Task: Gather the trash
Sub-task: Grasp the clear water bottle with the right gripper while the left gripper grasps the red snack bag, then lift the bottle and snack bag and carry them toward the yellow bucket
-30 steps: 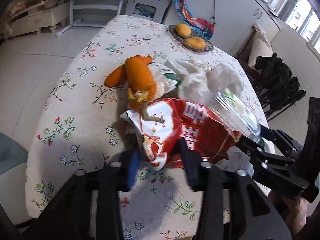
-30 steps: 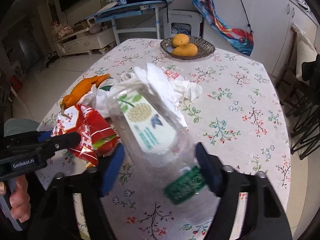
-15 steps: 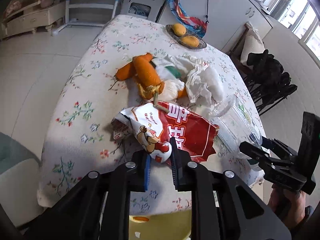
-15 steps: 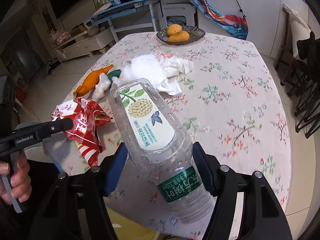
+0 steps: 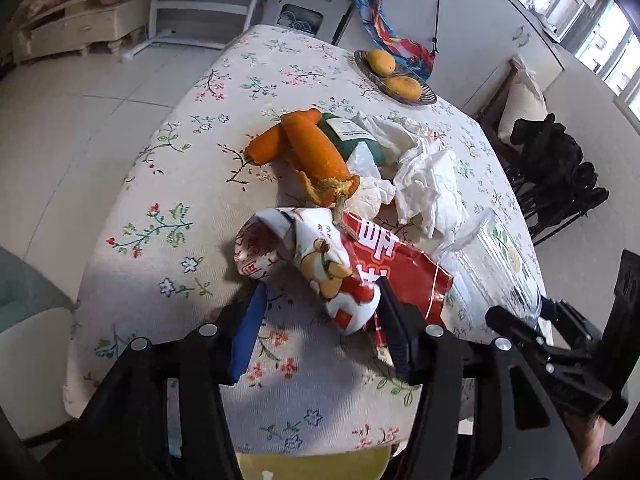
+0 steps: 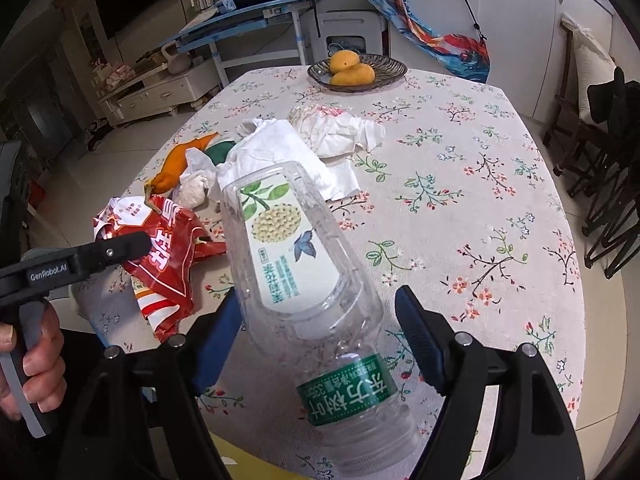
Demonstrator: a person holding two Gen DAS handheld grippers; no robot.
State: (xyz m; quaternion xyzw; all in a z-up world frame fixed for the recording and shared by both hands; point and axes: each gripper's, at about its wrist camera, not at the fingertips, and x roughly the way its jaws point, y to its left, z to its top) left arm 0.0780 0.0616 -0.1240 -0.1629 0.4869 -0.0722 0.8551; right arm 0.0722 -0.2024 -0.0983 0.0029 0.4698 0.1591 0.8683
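A red and white snack bag point(image 5: 348, 268) lies near the table's front edge, also in the right wrist view point(image 6: 160, 248). My left gripper point(image 5: 320, 328) is open, its fingers spread to either side of the bag's near end. A clear plastic bottle point(image 6: 304, 272) with a green label lies between the fingers of my right gripper point(image 6: 320, 324), which is open; the left finger touches it, the right finger stands apart. The bottle also shows in the left wrist view point(image 5: 492, 260). Orange peels point(image 5: 316, 152) and crumpled white tissues point(image 5: 428, 184) lie behind the bag.
The table has a floral cloth point(image 6: 460, 184). A dish with two mangoes point(image 6: 356, 70) stands at the far edge. Chairs with dark clothes point(image 5: 560, 176) stand to the right. Something yellow point(image 5: 312, 464) shows below the table's front edge.
My left gripper has opened wide and let go of the snack bag, which lies on the table. My right gripper has opened around the bottle. Both have moved closer to the table.
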